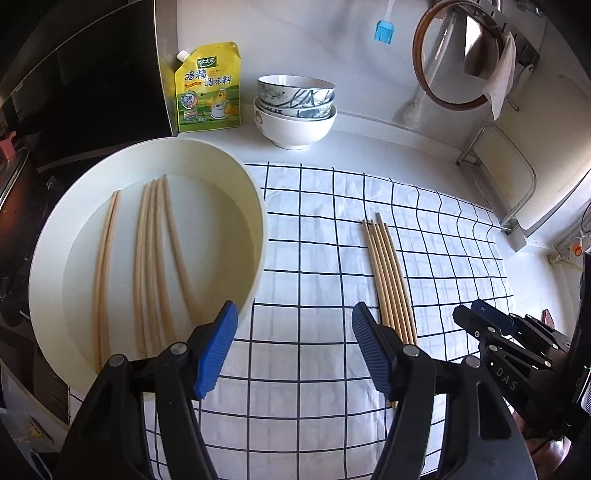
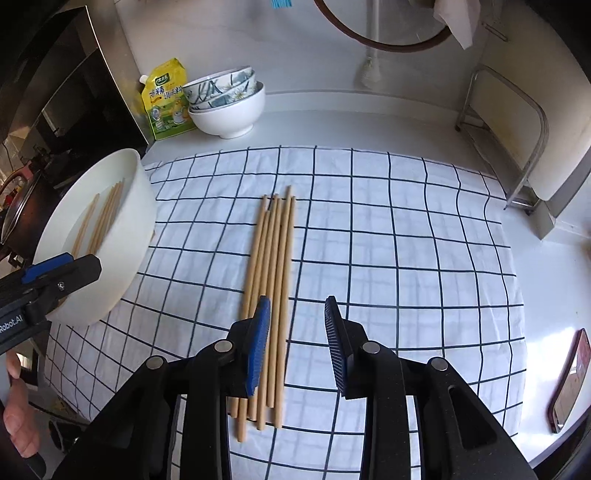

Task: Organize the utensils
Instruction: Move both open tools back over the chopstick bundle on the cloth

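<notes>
You've got a white checked cloth (image 2: pixel 406 236) w/ dark grid lines spread over the white counter (image 2: pixel 317 125). At the back, a yellow seasoning pouch (image 1: pixel 208 88) stands upright, just beside a stack of bowls (image 1: pixel 295 110): patterned ones nested in a plain white one. On the wall, a blue silicone brush (image 1: pixel 384 31) and a round brown-rimmed lid (image 1: pixel 458 55) w/ a rag (image 1: pixel 504 83) draped by it. Metal-framed rack (image 2: pixel 517 129) far right. Dark phone (image 2: pixel 570 380) at the counter's right edge.

We see both views bright and sharp, daylight washing the white blue-checked cloth (image 2: pixel 369 240); strong fisheye bending curves its grid lines, and the left edges fall into dark shadow.
</notes>
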Tool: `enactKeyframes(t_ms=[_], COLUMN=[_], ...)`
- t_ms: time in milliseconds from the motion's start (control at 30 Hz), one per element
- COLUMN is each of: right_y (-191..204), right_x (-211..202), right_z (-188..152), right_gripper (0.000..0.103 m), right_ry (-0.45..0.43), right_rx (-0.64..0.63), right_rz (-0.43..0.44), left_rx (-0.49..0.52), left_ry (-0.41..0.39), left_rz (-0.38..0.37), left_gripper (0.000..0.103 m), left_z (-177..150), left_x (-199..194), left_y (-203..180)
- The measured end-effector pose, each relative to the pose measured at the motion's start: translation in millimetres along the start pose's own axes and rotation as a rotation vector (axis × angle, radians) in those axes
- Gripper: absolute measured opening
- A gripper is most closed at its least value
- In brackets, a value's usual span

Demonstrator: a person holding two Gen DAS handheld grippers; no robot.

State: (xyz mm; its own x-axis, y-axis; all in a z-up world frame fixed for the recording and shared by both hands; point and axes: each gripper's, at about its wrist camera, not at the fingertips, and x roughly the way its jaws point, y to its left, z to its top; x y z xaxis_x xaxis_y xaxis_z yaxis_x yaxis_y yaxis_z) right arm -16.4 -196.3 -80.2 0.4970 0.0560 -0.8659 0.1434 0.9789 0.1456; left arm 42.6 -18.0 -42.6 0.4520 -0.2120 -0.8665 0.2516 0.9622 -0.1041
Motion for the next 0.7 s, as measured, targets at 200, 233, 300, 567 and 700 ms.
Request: enactKeyframes(t_ms=[200, 233, 300, 567, 700], right_y=[-10.1, -10.5, -10.8, -5.6, -3.5], right_x=[21.9, 24.9, 30.9, 50.2, 57.8], right_z=[-13.8, -15.0, -16.9, -18.2, -18.3], right_gripper=[0.034, 0.035, 0.036, 0.036, 0.036], right_ry=[0.039, 0.043, 0.048, 0.059, 0.066], right_rx=[0.007, 0.008, 0.006, -0.005, -0.019], right_rz=[0.007, 0.01, 0.014, 0.03, 0.013], left_rx=[0.018, 0.02, 0.024, 0.036, 0.032], left_ry=[0.028, 0.034, 0.039, 0.07, 0.083], left_rz=[0.009, 0.011, 0.013, 0.018, 0.025], left_gripper=[0.064, 0.065, 0.065, 0.065, 0.065], left_z=[-9.2, -11.0, -14.3, -28.1, -30.8], left_x=[15.3, 18.1, 22.8, 37.1, 42.4], left_y=[-16.3, -18.4, -21.5, -31.1, -30.8])
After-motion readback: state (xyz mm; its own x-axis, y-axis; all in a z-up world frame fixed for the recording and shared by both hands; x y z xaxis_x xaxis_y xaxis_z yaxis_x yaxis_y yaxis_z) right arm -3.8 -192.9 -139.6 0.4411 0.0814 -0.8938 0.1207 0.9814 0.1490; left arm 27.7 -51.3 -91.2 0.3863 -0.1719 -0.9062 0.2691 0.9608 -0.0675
